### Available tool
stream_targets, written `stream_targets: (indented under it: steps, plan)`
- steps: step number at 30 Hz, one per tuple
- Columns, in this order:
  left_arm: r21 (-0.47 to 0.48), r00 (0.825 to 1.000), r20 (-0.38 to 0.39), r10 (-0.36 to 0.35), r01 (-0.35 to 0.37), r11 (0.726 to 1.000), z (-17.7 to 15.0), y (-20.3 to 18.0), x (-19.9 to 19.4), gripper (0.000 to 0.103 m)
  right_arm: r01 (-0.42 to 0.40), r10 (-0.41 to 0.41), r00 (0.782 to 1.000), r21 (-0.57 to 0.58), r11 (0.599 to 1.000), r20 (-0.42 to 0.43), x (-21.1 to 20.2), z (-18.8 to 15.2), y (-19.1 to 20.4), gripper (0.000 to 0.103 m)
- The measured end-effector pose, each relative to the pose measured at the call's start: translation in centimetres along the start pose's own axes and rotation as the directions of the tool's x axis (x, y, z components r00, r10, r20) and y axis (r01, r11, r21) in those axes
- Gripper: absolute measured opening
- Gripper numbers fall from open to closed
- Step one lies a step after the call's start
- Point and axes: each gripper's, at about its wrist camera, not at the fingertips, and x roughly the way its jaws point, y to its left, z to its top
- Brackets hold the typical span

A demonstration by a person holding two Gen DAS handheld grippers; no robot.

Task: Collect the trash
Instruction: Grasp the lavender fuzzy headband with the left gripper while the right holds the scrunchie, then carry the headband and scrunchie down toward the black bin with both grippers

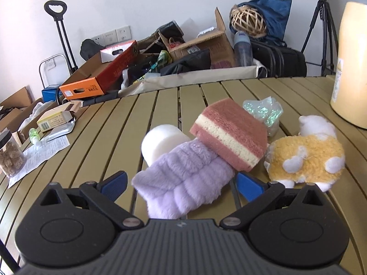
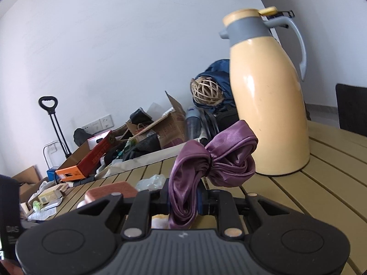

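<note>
In the left wrist view a lilac fluffy cloth (image 1: 181, 171) lies on the slatted table (image 1: 103, 137), between the blue pads of my left gripper (image 1: 181, 185). That gripper is open and its pads stand clear of the cloth. A pink-and-cream sponge (image 1: 229, 135) leans on the cloth, with a white foam roll (image 1: 158, 142) behind it. Crumpled clear plastic (image 1: 263, 112) and a yellow plush toy (image 1: 307, 158) lie to the right. My right gripper (image 2: 183, 197) is shut on a purple satin bow (image 2: 213, 160), held above the table.
A tall cream thermos jug (image 2: 268, 105) stands at the table's right. At the left edge are a jar of brown chunks (image 1: 10, 153), a printed sheet (image 1: 43, 153), a small yellow box (image 1: 55, 119) and a foil pouch (image 1: 62, 130). Cardboard boxes (image 1: 197, 45) and bags crowd the floor beyond.
</note>
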Motion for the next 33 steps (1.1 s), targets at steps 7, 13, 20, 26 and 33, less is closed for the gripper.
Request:
stream_targets:
  steps: [7,13,20,26,33]
  plan:
    - [0.013,0.999,-0.035,-0.001,0.001,1.0,0.0,-1.0,1.8,0.103,0.004,-0.004,1.0,0.009,1.0,-0.017,0.5,-0.1,-0.5,0.019]
    - [0.032,0.999,-0.048,0.011,-0.009,0.999,-0.2,-1.6,2.4,0.103,0.001,-0.001,1.0,0.021,1.0,-0.019,0.4,-0.1,-0.8,0.019]
    - [0.015,0.999,-0.038,0.015,-0.015,1.0,-0.4,-1.2,1.6,0.073,-0.003,0.004,1.0,0.028,1.0,-0.02,0.4,0.0,-0.9,0.019]
    - [-0.002,1.0,-0.013,0.0,0.0,1.0,-0.5,-0.5,0.6,0.025,-0.014,0.015,1.0,0.03,0.999,-0.019,0.2,-0.1,-0.9,0.019]
    - [-0.006,0.999,0.042,-0.001,0.001,1.0,-0.4,0.2,-2.0,0.017,-0.033,0.033,0.999,0.032,0.999,-0.02,0.0,-0.1,-0.9,0.019]
